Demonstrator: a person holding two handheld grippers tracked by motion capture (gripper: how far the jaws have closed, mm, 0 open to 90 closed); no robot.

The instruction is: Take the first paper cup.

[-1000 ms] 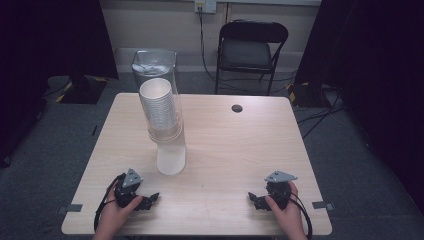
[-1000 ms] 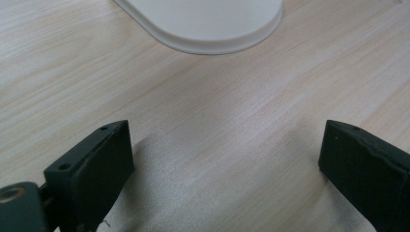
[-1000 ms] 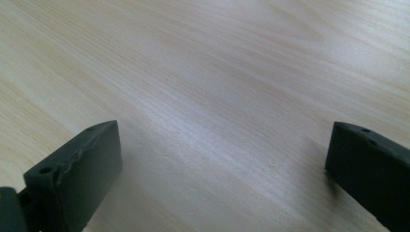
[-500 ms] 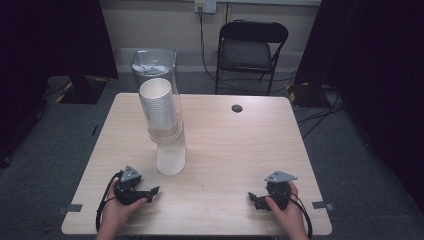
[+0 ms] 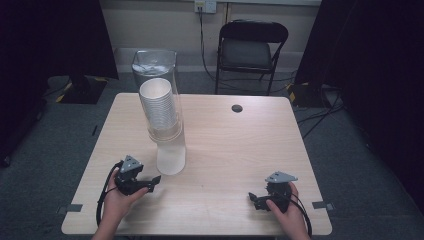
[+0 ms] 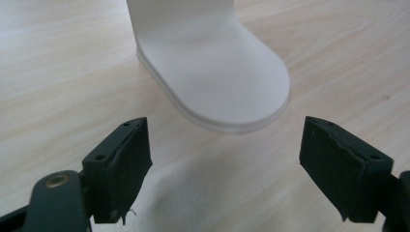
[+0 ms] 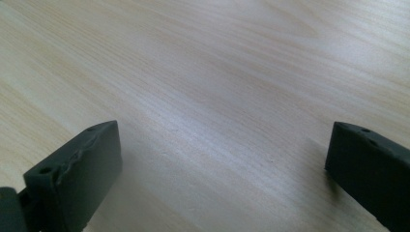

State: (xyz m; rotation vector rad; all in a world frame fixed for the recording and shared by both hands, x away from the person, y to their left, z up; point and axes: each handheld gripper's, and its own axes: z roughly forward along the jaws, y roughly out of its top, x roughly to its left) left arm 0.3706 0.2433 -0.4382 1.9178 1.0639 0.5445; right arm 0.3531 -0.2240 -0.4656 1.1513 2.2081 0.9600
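- High view: left gripper (image 5: 153, 182) raised and nearer the white cup dispenser (image 5: 164, 120) than a second ago, jaws apart though lately narrowing, nothing between; right gripper (image 5: 255, 198) unmoved, released. Dispenser upright on the bench (image 5: 240, 150), chair (image 5: 254, 47) behind.
- Left gripper view: dispenser base (image 6: 212, 72) just ahead, untouched.
- Right gripper view: bare bench (image 7: 217, 96) between wide jaws.

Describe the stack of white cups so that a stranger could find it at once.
On the wooden table, look left of centre. There a tall clear tube on a white base holds the stack of white cups; nothing else on the table stands upright.
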